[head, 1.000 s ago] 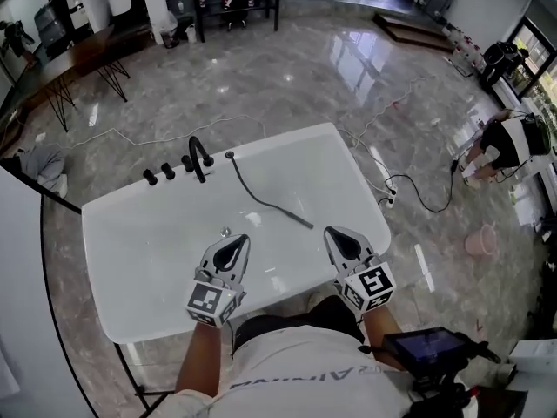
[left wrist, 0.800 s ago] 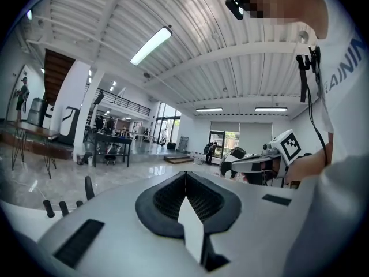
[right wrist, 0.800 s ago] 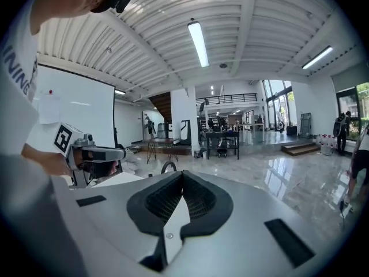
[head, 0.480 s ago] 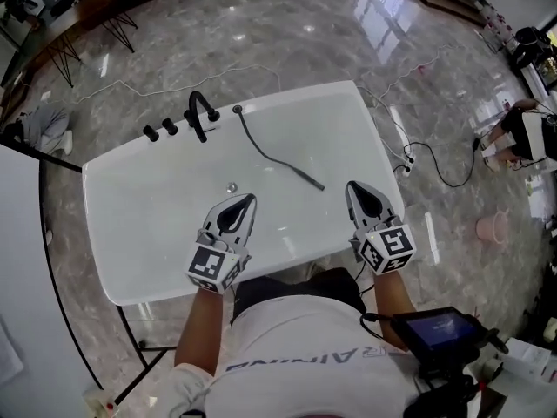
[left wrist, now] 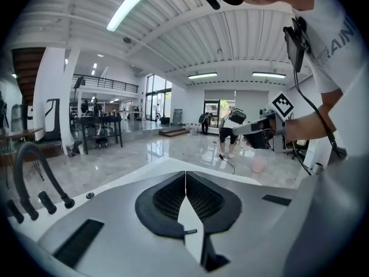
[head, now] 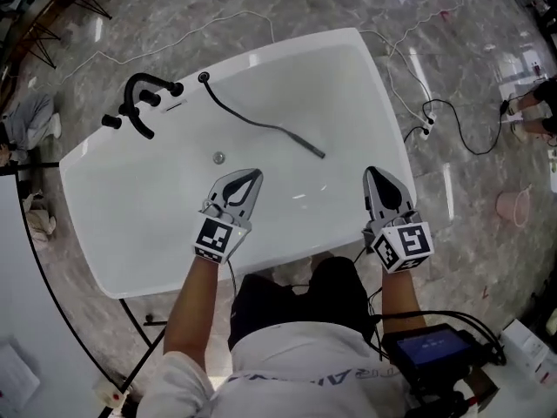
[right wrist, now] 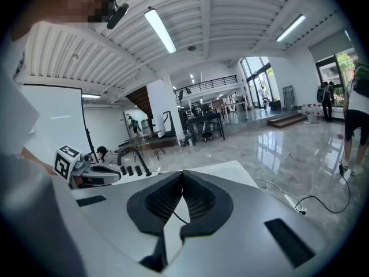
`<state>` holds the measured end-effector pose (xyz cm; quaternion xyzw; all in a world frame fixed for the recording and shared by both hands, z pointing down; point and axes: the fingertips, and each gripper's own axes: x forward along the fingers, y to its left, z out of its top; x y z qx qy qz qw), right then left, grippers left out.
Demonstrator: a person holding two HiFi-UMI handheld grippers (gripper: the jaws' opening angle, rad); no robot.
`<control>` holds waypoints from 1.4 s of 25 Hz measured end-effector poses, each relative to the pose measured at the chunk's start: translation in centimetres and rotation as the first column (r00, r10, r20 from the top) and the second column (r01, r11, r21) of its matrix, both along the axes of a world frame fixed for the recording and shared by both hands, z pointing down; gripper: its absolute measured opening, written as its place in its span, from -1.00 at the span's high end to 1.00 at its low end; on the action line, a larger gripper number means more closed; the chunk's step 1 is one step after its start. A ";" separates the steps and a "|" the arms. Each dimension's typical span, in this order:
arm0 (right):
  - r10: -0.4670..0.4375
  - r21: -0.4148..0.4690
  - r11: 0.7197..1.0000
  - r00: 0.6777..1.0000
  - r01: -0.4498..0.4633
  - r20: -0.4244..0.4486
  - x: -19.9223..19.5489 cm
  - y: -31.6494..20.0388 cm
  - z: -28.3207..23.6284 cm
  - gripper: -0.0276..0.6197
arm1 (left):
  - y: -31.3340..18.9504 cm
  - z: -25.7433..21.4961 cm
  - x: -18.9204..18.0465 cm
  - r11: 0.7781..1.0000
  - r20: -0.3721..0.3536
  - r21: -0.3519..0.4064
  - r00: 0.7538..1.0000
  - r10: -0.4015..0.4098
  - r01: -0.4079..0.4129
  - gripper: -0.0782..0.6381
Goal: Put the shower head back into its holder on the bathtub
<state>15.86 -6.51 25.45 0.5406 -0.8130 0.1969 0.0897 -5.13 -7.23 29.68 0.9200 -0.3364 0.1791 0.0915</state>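
Grey marble floor (head: 287,7), glossy, with a white bathtub (head: 122,207) set on it, seen from above. Items, from left to right:

- Faucet (head: 137,101): black, arched, on the tub's far left rim, with small black knobs beside it.
- Hose (head: 248,118): thin and dark. It starts at a fitting on the rim just right of the faucet and trails down into the basin toward the right.
- Drain (head: 218,157): a small metal disc on the tub floor, near the middle.
- Left gripper (head: 253,175): held over the near part of the basin. Its jaws are clenched together with nothing between them, and its marker cube (head: 216,238) is at the wrist end.
- Shower head (head: 308,145): a slim dark wand at the hose's end. It lies loose inside the tub, out of any holder, farther out than both grippers, between them and apart from each.
- Right gripper (head: 372,174): held over the tub's near right rim. Its jaws are closed tip to tip and it carries nothing.
- Cable (head: 457,142): black, looping across the floor right of the tub.
- Bucket (head: 512,205): pink, standing on the floor at far right.
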 end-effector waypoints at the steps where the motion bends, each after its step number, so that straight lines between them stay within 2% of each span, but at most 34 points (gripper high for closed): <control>1: 0.005 -0.007 1.000 1.000 -0.005 0.005 0.7 -0.8 1.6 0.88 | -1.1 1.6 0.9 1.000 0.008 -0.007 1.000 0.003 -0.003 0.73; 8: -0.024 -0.020 1.000 1.000 0.024 0.002 2.6 -6.1 12.1 0.88 | -7.1 12.3 5.3 0.999 0.056 -0.036 0.998 0.023 -0.021 0.73; 13: -0.078 -0.110 0.991 0.997 0.078 0.008 3.2 -8.2 22.4 0.88 | -9.2 23.3 7.6 0.995 0.165 -0.055 0.982 0.087 -0.079 0.73; 17: -0.170 -0.148 0.975 0.985 0.163 -0.035 2.1 -8.5 30.1 0.88 | -10.1 33.0 8.4 0.982 0.243 -0.120 0.955 0.169 -0.143 0.73; 20: -0.219 -0.182 0.962 0.974 0.204 -0.065 0.8 -9.6 35.7 0.88 | -10.5 39.7 8.6 0.958 0.294 -0.172 0.916 0.273 -0.230 0.72; 21: -0.233 -0.199 0.956 0.970 0.216 -0.070 0.4 -9.9 37.4 0.88 | -10.3 41.9 8.7 0.943 0.305 -0.203 0.897 0.318 -0.265 0.62; 22: -0.252 -0.215 0.949 0.965 0.231 -0.071 -0.1 -10.0 39.0 0.88 | -10.1 44.0 8.8 0.924 0.319 -0.235 0.874 0.366 -0.301 0.43; 23: -0.275 -0.228 0.940 0.959 0.252 -0.071 -0.5 -10.0 40.4 0.88 | -9.7 46.0 9.0 0.906 0.340 -0.261 0.846 0.411 -0.334 0.36; 26: -0.341 -0.265 0.911 0.939 0.316 -0.054 -0.9 -9.6 43.7 0.88 | -9.3 51.2 10.2 0.856 0.415 -0.295 0.750 0.515 -0.425 0.33; 29: -0.363 -0.322 0.884 0.931 0.338 -0.020 -0.6 -9.3 46.5 0.88 | -9.3 55.6 12.2 0.801 0.473 -0.304 0.648 0.596 -0.515 0.32; 33: -0.425 -0.360 0.847 0.905 0.391 -0.019 -1.6 -9.1 49.9 0.88 | -8.9 60.4 13.5 0.723 0.546 -0.316 0.505 0.668 -0.615 0.32; 35: -0.415 -0.394 0.836 0.910 0.381 -0.001 -1.6 -8.9 52.0 0.88 | -8.5 63.2 14.2 0.688 0.579 -0.337 0.434 0.690 -0.643 0.32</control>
